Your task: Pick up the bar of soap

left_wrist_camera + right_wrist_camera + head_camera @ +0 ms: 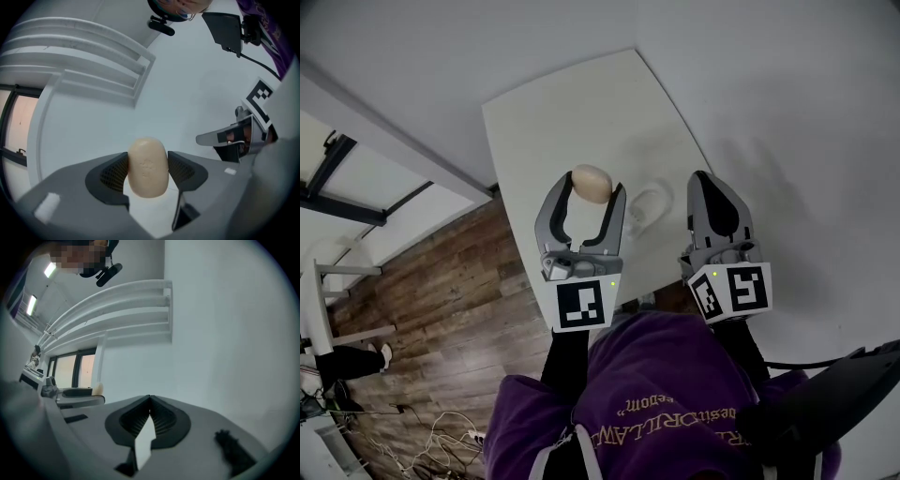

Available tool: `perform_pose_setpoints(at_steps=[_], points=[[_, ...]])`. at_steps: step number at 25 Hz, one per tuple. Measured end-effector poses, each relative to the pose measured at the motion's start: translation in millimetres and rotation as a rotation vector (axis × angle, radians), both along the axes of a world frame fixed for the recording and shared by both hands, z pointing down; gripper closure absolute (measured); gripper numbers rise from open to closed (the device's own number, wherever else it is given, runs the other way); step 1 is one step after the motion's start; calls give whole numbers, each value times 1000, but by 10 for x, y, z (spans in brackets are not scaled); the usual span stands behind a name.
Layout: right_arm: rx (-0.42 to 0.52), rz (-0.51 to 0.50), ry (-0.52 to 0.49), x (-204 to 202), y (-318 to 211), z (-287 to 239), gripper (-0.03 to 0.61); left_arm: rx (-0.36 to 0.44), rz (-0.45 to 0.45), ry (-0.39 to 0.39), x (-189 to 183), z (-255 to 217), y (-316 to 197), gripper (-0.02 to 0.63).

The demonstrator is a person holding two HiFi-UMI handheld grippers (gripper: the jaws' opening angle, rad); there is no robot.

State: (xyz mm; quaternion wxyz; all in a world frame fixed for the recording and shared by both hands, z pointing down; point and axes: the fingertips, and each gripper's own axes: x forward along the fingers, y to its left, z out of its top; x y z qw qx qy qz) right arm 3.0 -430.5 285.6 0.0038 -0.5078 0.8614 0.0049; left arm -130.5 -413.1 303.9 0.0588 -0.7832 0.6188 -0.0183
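Note:
A pale beige oval bar of soap (592, 184) (148, 166) is lifted off the white table (544, 122), clamped between the pads of my left gripper (592, 188) (148, 169). In the left gripper view both dark ribbed pads press its sides. My right gripper (710, 192) (149, 416) hangs to the right of it at about the same height, its jaws shut together with nothing between them. A white soap dish (649, 207) sits on the table between the two grippers.
The small white table stands against a pale wall, with dark wood floor (441, 309) to its left. White shelf rails (93, 51) show on the wall. The person's purple sleeve (675, 394) fills the bottom of the head view.

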Motion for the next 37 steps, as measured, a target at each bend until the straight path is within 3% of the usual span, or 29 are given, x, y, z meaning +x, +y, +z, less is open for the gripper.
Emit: perform_pose_setpoints(at_steps=[10,37], points=[[42,-47,7,-154,137,-171,571,82,-27,-36,-68,-340,244,339],[39,-61,24,-100,266,-167,571,80,-28,-41,22,-362,400,339]])
